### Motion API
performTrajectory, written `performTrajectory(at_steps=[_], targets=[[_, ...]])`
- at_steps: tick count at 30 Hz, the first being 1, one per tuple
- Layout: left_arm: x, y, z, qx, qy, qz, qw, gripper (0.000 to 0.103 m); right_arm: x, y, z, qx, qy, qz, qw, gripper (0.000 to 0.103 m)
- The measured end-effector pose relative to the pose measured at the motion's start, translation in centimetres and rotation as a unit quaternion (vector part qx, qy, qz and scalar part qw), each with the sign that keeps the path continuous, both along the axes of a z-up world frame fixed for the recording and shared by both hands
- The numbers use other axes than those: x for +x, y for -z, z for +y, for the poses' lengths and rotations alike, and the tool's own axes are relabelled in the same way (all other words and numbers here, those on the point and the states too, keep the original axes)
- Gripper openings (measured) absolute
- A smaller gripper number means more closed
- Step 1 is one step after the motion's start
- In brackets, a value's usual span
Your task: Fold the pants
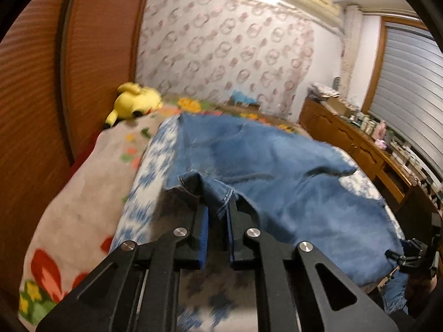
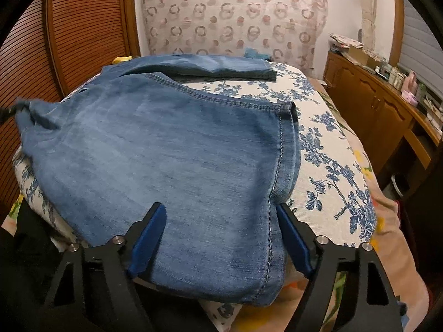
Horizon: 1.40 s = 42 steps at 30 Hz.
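Blue jeans (image 1: 277, 166) lie spread over the bed. My left gripper (image 1: 217, 207) is shut on a bunched hem of the jeans, lifted a little off the cover. In the right wrist view a flat denim leg (image 2: 166, 144) fills the middle, and the other leg (image 2: 210, 66) lies folded across the far side. My right gripper (image 2: 221, 221) stands wide, with the near end of that leg between its jaws. Its left finger (image 2: 151, 229) rests over the cloth and its right finger (image 2: 290, 229) sits beside the seam edge; the cloth is not pinched. The left gripper (image 2: 5, 113) shows at the far left edge.
The bed has a blue-flowered white cover (image 2: 326, 144) over a pale floral blanket (image 1: 83, 182). A yellow plush toy (image 1: 135, 101) lies at the far left corner. Brown louvred doors (image 1: 36, 96) stand to the left. A cluttered wooden sideboard (image 2: 373, 102) runs along the right.
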<state>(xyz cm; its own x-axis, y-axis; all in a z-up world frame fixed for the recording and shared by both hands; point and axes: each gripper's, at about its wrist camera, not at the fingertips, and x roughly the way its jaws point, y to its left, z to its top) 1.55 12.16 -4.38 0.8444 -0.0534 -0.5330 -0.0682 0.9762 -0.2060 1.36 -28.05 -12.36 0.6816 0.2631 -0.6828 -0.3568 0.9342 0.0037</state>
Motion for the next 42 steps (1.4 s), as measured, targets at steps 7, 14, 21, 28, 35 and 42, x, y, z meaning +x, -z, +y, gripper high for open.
performTrajectory(at_steps=[7, 14, 21, 28, 35, 42], targets=[[1.8, -4.9, -2.3, -0.005, 0.037, -0.072, 0.9967, 0.011, 0.2, -0.1, -0.9, 0.018, -0.008, -0.006, 1.000, 0.050], [4.2, -6.8, -3.0, 0.016, 0.050, -0.092, 0.9944, 0.010, 0.2, 0.0, -3.9, 0.071, -0.003, 0.014, 0.997, 0.008], [5.7, -7.2, -2.9, 0.030, 0.049, -0.095, 0.9938, 0.010, 0.3, -3.4, -4.9, 0.089, -0.020, -0.033, 0.995, 0.005], [8.2, -7.1, -1.8, 0.039, 0.035, -0.083, 0.9952, 0.009, 3.3, -7.5, -2.5, 0.064, -0.051, -0.084, 0.993, 0.005], [10.4, -6.3, -0.9, 0.038, 0.024, -0.069, 0.9966, 0.009, 7.9, -7.0, -0.1, 0.050, -0.058, -0.069, 0.995, 0.005], [13.3, -5.6, -0.8, 0.042, 0.019, -0.056, 0.9973, 0.009, 12.3, -6.8, 1.4, 0.028, -0.067, -0.032, 0.997, 0.005]])
